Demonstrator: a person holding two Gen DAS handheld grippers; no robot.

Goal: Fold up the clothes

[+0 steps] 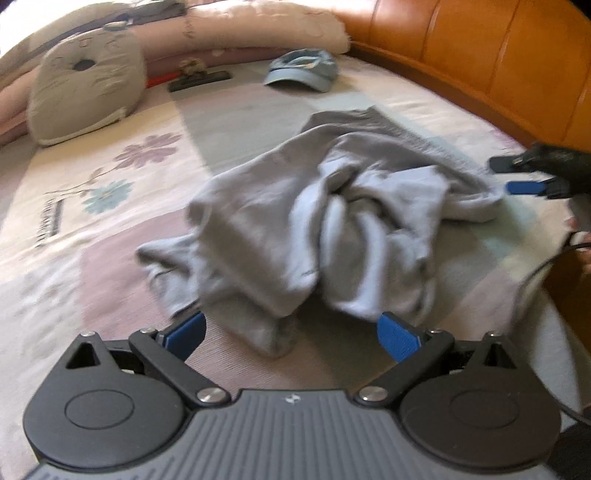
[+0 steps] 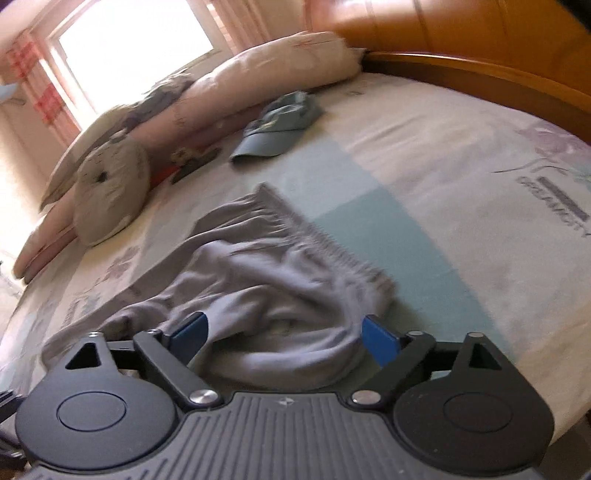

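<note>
Now, going from left to right in the left wrist view, a grey cushion [image 1: 86, 86] with a drawn animal face leans against a long pink rolled quilt [image 1: 258, 26] at the far side of the bed [image 1: 74, 229]. Just beside the cushion lies a dark flat object [image 1: 199, 79] that is too blurred to name. Further right, a light blue cap [image 1: 303, 70] rests on the bed cover, well apart from the clothes. In the middle of the bed lies the grey garment [image 1: 295, 221], crumpled in a heap, with its gathered waistband turned to the far side and the lighter inner fabric showing in the folds. The left gripper [image 1: 291, 330] hovers over the near edge of this heap; its blue fingers [image 1: 397, 338] stand wide apart and hold nothing, with the cloth lying below and between them. At the right edge of the same view the right gripper [image 1: 517, 175] appears near the right corner of the garment, its fingers also apart, and no cloth is held between them. An orange wooden headboard [image 1: 498, 55] curves along the right side. In the right wrist view the right gripper [image 2: 286, 334] is above the near fold of the grey garment [image 2: 258, 273], open and empty, and a bright window [image 2: 136, 40] shows at the upper left.
</note>
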